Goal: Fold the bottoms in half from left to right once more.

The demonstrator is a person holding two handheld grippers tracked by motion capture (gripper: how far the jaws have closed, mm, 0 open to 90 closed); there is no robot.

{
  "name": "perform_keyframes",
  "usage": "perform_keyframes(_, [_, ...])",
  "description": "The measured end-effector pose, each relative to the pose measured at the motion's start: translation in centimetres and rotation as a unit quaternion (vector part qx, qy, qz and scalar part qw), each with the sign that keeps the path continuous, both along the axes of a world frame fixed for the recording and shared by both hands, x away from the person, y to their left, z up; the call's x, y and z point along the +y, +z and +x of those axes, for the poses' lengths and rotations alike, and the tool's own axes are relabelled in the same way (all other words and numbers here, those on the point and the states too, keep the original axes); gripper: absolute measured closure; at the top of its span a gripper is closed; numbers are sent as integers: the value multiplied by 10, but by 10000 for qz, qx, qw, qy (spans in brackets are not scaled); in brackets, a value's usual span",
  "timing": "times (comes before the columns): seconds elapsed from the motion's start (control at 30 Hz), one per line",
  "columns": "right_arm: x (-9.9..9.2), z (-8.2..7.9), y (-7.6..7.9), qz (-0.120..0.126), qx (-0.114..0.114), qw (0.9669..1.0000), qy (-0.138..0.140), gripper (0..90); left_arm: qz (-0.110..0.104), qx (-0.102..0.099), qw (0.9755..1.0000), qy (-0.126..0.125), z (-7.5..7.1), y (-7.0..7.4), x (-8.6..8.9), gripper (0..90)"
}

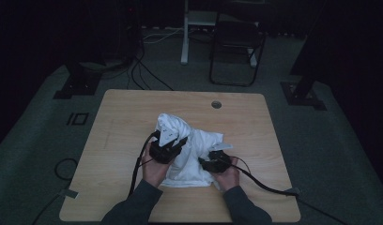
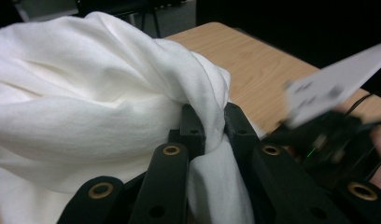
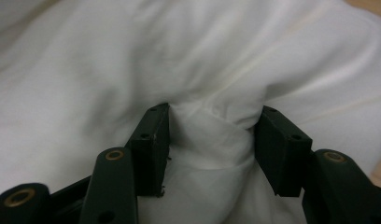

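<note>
With the white cloth bunched at frame centre, keep the left gripper clamped on its fold while the half-open right gripper closes squarely around 1 ridge.

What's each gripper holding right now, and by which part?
The left gripper is clamped on a bunched fold of the white cloth. The right gripper has a fold between its spread jaws, but whether it is gripped cannot be told.
</note>
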State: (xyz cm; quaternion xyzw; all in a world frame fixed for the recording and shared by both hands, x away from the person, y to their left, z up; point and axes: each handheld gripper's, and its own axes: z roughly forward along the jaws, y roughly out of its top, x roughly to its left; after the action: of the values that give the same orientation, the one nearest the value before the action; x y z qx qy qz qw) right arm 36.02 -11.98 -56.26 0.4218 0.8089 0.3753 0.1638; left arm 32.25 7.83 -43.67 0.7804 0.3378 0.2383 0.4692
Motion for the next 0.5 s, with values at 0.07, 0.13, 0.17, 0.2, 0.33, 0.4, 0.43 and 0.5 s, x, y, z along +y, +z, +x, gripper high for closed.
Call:
perform_keyframes(0.07, [18, 2, -1, 207, 63, 9991, 352, 413, 103, -68, 9999, -46, 0, -1, -9, 814])
perform_keyframes(0.13, [14, 2, 1, 410, 166, 9980, 462, 398, 137, -42, 9998, -112, 2, -6, -15, 814])
perform_keyframes(0.17, [7, 1, 3, 547, 174, 9975, 423, 394, 144, 2, 9998, -124, 2, -10, -18, 814])
perform_keyframes(0.2, [-5, 0, 5, 701, 133, 9969, 342, 402, 171, 25, 9997, -149, 3, -14, -20, 814])
perform_keyframes(0.33, [-45, -6, 16, 715, -173, 9972, -125, 397, 201, 170, 9992, -288, 2, -31, -33, 814])
perform_keyframes(0.4, [-81, -9, 28, 980, -313, 9939, -400, 385, 434, 250, 9974, -526, -1, -50, -52, 813])
perform_keyframes(0.43, [-81, -9, 28, 980, -313, 9939, -400, 385, 434, 250, 9974, -526, -1, -50, -52, 813])
perform_keyframes(0.5, [-96, -12, 39, 1114, -463, 9915, -477, 370, 525, 421, 9957, -635, -1, -67, -64, 813])
